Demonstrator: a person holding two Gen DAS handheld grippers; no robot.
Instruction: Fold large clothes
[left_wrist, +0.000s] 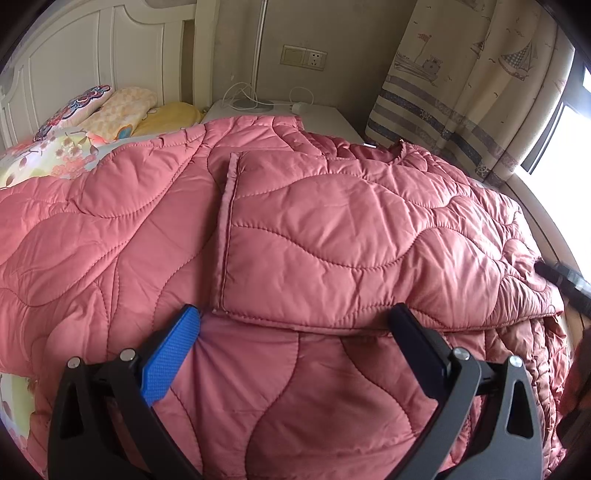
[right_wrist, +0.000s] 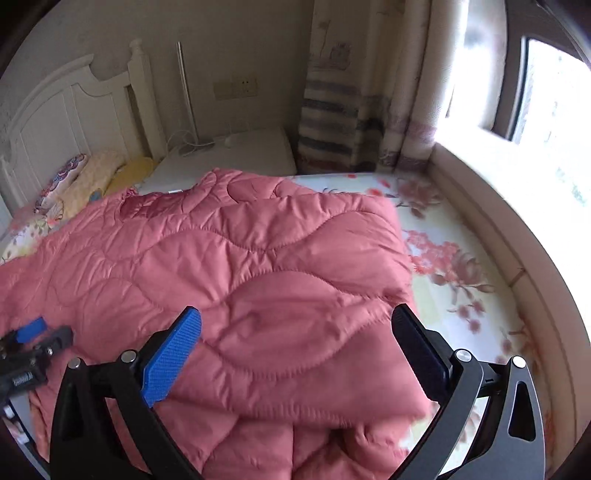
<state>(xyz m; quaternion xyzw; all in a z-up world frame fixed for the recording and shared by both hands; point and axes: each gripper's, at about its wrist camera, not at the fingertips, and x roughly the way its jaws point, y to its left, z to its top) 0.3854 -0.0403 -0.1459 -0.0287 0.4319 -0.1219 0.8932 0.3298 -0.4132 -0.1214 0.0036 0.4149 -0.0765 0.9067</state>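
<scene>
A large pink quilted garment lies spread over the bed, with one panel folded across its top; its bound edge runs down the middle. My left gripper hovers open over the folded panel's near hem, pinching nothing. In the right wrist view the same garment shows its right side folded inward. My right gripper stands wide open above that fold, its pads clear of the fabric. The left gripper shows at the left edge there, and the right gripper's dark tip at the far right of the left wrist view.
A floral bedsheet lies bare to the right of the garment, bounded by a beige window ledge. Pillows and a white headboard are at the far left. A white bedside table carries a lamp base and cable. Curtains hang behind.
</scene>
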